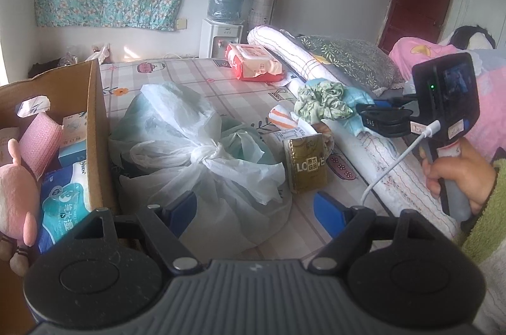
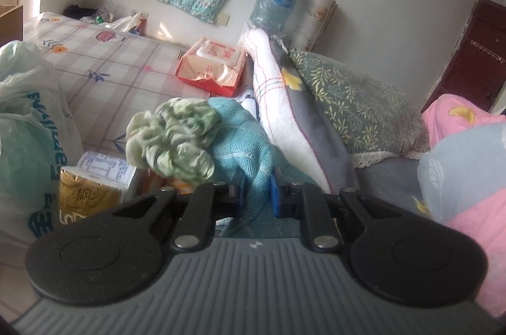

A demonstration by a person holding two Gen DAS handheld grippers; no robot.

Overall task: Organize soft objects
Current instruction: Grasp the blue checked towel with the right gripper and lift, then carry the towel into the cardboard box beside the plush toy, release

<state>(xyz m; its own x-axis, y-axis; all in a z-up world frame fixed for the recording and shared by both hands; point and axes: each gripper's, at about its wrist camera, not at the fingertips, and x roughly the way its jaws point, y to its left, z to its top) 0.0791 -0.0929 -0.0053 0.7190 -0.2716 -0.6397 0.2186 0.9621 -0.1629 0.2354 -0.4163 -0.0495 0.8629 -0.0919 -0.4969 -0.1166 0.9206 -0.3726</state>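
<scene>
A teal knit cloth lies on the bed beside a green scrunchie, and my right gripper is shut on a fold of that cloth. The left wrist view shows the same gripper, held by a hand, at the cloth and scrunchie. My left gripper stands open above a knotted white plastic bag with nothing between its pads. A cardboard box at the left holds a pink plush toy and packs of wipes.
A gold tissue pack stands right of the bag. A red wipes pack lies further back on the checked sheet. Rolled quilts and a leafy pillow line the right side. A water dispenser stands at the wall.
</scene>
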